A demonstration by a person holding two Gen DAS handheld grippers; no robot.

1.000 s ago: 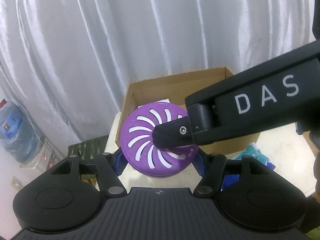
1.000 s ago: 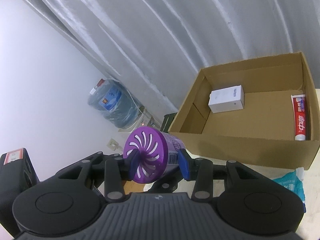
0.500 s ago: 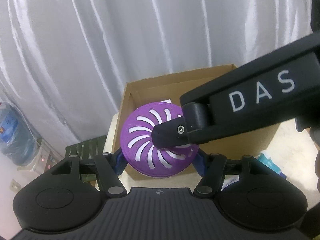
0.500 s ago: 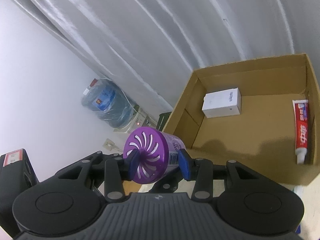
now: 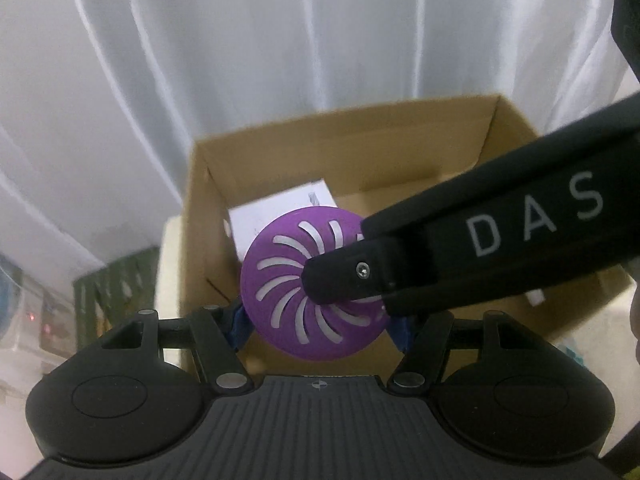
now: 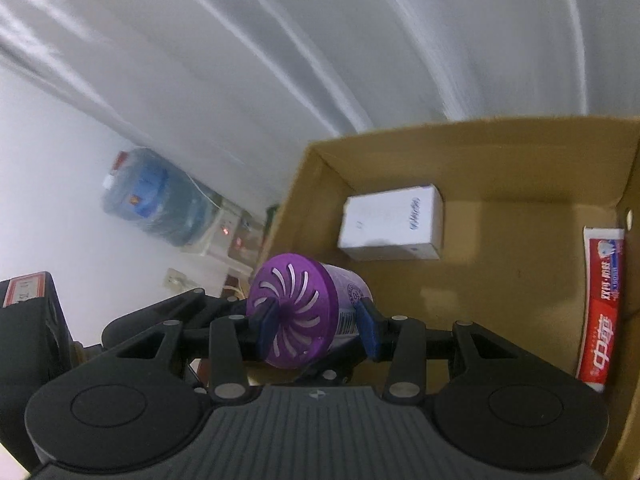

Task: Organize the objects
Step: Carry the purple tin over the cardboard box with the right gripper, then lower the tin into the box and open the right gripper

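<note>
A purple air-freshener can [image 5: 288,280] with a slotted lid is held by both grippers over the near left part of an open cardboard box [image 5: 360,140]. My left gripper [image 5: 320,320] is shut on its sides. My right gripper [image 6: 316,322] is shut on it end to end, one finger on the lid [image 6: 266,326], and its arm crosses the left wrist view. The can [image 6: 304,308] lies on its side in the right wrist view. Inside the box [image 6: 480,140] lie a white carton [image 6: 392,228] and a red toothpaste box [image 6: 600,312].
A white curtain hangs behind the box. A blue water jug [image 6: 156,200] stands on the floor at the left, with a green crate [image 5: 116,280] near it. A blue-green packet [image 5: 576,348] lies on the table by the box's right side.
Both grippers have carried the can forward from in front of the box wall to over the box's inside. The box and its contents now look larger and closer.
</note>
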